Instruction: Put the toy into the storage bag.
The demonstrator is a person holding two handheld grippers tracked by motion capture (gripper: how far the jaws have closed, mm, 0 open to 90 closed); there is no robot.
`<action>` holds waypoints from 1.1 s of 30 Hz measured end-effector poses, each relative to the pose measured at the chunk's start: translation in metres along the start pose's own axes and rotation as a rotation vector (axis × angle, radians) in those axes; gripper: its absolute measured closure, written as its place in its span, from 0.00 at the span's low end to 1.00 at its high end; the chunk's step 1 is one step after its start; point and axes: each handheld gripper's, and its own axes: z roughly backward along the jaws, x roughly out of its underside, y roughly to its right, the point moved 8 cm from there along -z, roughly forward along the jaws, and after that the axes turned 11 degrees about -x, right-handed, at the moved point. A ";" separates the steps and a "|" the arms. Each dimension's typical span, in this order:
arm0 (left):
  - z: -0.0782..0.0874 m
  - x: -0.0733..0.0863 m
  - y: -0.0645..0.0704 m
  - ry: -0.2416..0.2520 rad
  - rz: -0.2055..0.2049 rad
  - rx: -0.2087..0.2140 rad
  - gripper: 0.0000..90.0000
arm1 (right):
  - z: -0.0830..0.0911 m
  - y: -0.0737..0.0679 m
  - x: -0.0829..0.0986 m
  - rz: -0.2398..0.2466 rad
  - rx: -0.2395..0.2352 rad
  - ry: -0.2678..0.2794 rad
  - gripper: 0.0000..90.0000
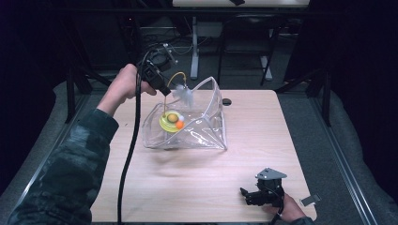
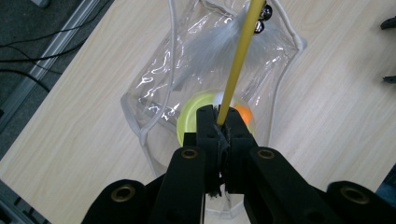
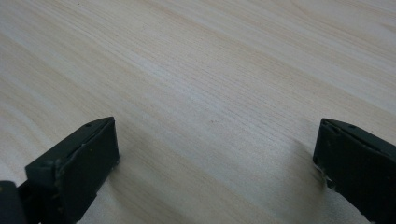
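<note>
The left gripper (image 2: 219,122) had its jaws pressed together on a thin yellow stick (image 2: 238,60), a cat teaser wand that ran up and away from the jaw tips. In the high view the left gripper (image 1: 165,92) was raised above the far left part of the table (image 1: 263,136), and the stick (image 1: 174,76) arched over from it to a tuft of grey feathers (image 1: 184,95) hanging at the mouth of a clear plastic bag (image 1: 206,133). In the left gripper view the feathers (image 2: 210,51) lay against the bag (image 2: 154,79), with two small dark bells (image 2: 262,18) beside the stick's far end. Inside the bag sat a yellow-green round toy (image 1: 170,121) with an orange ball (image 1: 179,125) touching it.

The right gripper (image 1: 245,195) rested low at the near right edge of the table, well apart from the bag. Its jaws stood wide apart with nothing between them, just bare wood (image 3: 210,93).
</note>
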 end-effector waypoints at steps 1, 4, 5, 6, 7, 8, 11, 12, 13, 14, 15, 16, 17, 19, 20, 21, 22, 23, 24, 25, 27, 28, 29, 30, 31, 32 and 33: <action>-0.001 0.000 0.000 0.000 0.000 0.001 0.98 | 0.000 0.000 0.000 0.000 0.000 0.000 0.00; -0.008 0.000 0.003 -0.005 -0.002 0.008 0.98 | 0.000 0.000 0.000 0.000 0.000 0.000 0.00; -0.010 0.000 0.004 -0.006 -0.003 0.009 0.98 | 0.000 0.000 0.000 0.000 0.001 0.000 0.00; -0.012 0.000 0.004 -0.003 -0.002 0.010 0.98 | 0.000 0.000 0.000 0.000 0.001 0.001 0.00; -0.013 0.000 0.005 -0.008 -0.004 0.014 0.98 | 0.000 0.000 0.000 0.000 0.001 0.000 0.00; -0.016 0.000 0.005 -0.002 -0.002 0.013 0.98 | 0.000 0.000 0.000 0.000 0.000 0.000 0.00; -0.021 0.000 0.008 -0.014 -0.008 0.020 0.98 | 0.000 0.000 0.000 0.001 0.002 0.001 0.00; -0.023 0.000 0.009 -0.019 -0.009 0.022 0.98 | 0.000 0.000 0.000 0.000 0.000 -0.001 0.00; -0.025 0.000 0.009 -0.016 -0.008 0.020 0.98 | 0.000 0.000 0.000 0.000 0.001 0.000 0.00; -0.027 0.000 0.010 -0.017 -0.009 0.024 0.98 | 0.000 0.000 0.000 0.000 0.001 0.001 0.00; -0.028 0.000 0.010 -0.021 -0.007 0.025 0.98 | 0.000 0.000 0.000 0.000 0.000 0.000 0.00; -0.030 0.000 0.011 -0.021 -0.007 0.028 0.98 | 0.000 0.000 0.000 0.000 0.001 0.000 0.00; -0.033 0.001 0.011 -0.025 -0.008 0.032 0.98 | 0.000 0.000 0.000 -0.002 -0.001 -0.001 0.00; -0.037 0.001 0.013 -0.026 -0.006 0.034 0.98 | 0.000 0.000 0.000 -0.002 -0.001 0.001 0.00; -0.040 0.002 0.013 -0.031 -0.009 0.037 0.98 | 0.000 0.000 0.000 -0.003 -0.003 0.000 0.00; -0.043 0.002 0.014 -0.027 -0.006 0.040 0.98 | 0.000 0.000 0.000 -0.003 -0.003 0.001 0.00; -0.044 0.002 0.015 -0.038 -0.010 0.042 0.98 | 0.000 0.000 0.000 -0.002 -0.002 0.001 0.00; -0.048 0.002 0.016 -0.031 -0.008 0.044 0.98 | 0.000 0.000 0.000 -0.003 -0.002 0.000 0.00; -0.050 0.003 0.017 -0.036 -0.008 0.047 0.98 | 0.000 0.000 0.000 -0.003 -0.003 -0.001 0.00; -0.052 0.003 0.018 -0.033 -0.004 0.051 0.98 | 0.000 -0.001 0.000 -0.004 -0.006 0.003 0.00; -0.057 0.004 0.020 -0.044 -0.012 0.056 0.98 | 0.000 -0.001 0.000 -0.005 -0.007 0.004 0.00; -0.058 0.004 0.021 -0.043 -0.008 0.057 0.98 | 0.000 -0.001 0.000 -0.004 -0.006 0.004 0.00; -0.060 0.004 0.021 -0.044 -0.006 0.059 0.98 | 0.000 -0.001 0.000 -0.005 -0.007 0.005 0.00; -0.062 0.004 0.022 -0.042 -0.007 0.058 0.98 | 0.000 -0.001 0.000 -0.005 -0.007 0.004 0.00; -0.063 0.004 0.022 -0.045 -0.009 0.059 0.98 | 0.000 -0.001 0.000 -0.005 -0.007 0.004 0.00; -0.064 0.004 0.023 -0.046 -0.007 0.061 0.98 | 0.000 -0.001 0.000 -0.005 -0.006 0.004 0.00; -0.066 0.004 0.024 -0.040 -0.002 0.061 0.98 | 0.000 -0.001 0.000 -0.005 -0.007 0.004 0.00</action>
